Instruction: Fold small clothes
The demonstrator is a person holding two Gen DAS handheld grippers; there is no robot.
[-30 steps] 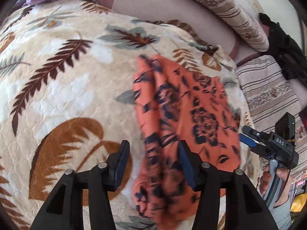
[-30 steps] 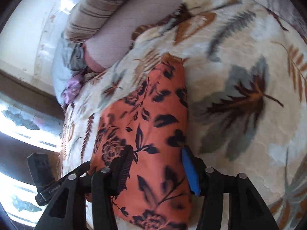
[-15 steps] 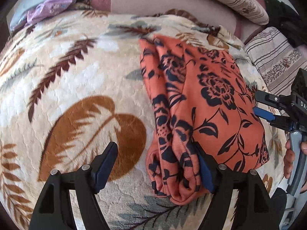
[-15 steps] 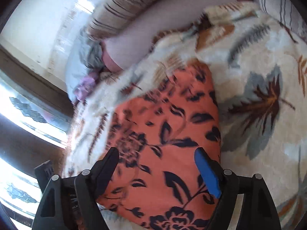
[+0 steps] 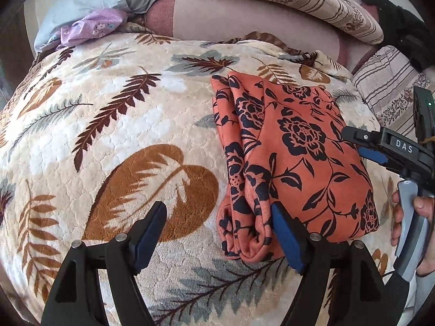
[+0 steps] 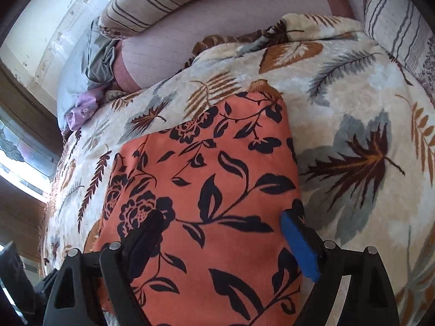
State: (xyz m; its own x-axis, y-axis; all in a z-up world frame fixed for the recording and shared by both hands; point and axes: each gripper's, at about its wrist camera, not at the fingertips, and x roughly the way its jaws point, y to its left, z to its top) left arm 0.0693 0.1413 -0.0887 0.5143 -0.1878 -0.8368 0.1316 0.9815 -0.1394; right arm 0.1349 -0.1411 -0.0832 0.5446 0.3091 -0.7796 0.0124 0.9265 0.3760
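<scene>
Only the left wrist view showed the right gripper (image 5: 367, 146) from outside, with the person's hand (image 5: 407, 222) on its handle, at the right edge of the folded orange floral garment (image 5: 293, 157). The right wrist view alone showed a window at the far left. The garment lay on the leaf-patterned blanket (image 5: 122, 135). The left gripper (image 5: 217, 225) stood wide open, empty, at the garment's near left corner. The right gripper (image 6: 223, 233) hung wide open over the cloth, gripping nothing.
</scene>
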